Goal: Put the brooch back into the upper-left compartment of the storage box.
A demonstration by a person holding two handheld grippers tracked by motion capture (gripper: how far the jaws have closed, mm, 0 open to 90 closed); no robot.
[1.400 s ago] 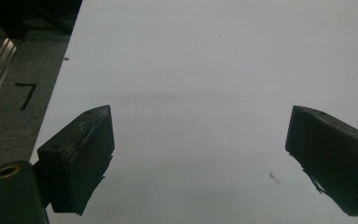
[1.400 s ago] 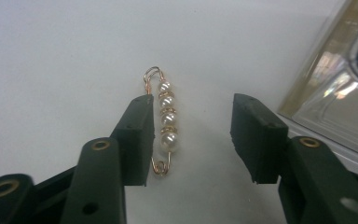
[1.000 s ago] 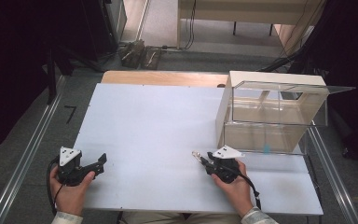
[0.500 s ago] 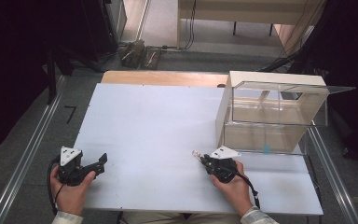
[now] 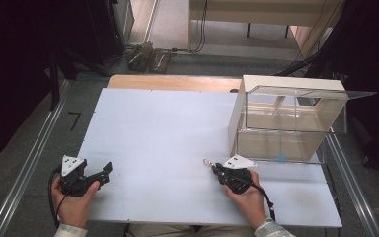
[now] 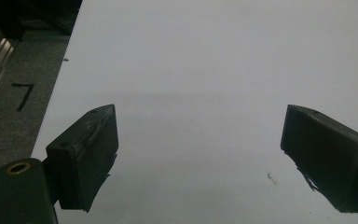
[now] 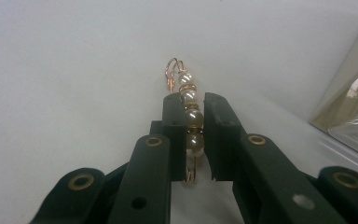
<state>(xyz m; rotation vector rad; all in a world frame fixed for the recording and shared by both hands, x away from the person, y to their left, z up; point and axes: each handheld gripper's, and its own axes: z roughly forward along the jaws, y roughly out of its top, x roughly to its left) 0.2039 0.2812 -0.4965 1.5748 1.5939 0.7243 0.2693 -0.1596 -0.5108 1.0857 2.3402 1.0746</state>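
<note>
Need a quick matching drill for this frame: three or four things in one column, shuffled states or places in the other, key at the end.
Things:
1. left gripper
2. right gripper
3. pearl bead string
4. clear box

States or places:
A. stands at the table's far right
B. jaws wide apart, nothing between them
C. clamped between two black jaws, gold clasp sticking out past the tips
D. jaws closed on a thin thing

Pairs: 1-B, 2-D, 3-C, 4-A
</note>
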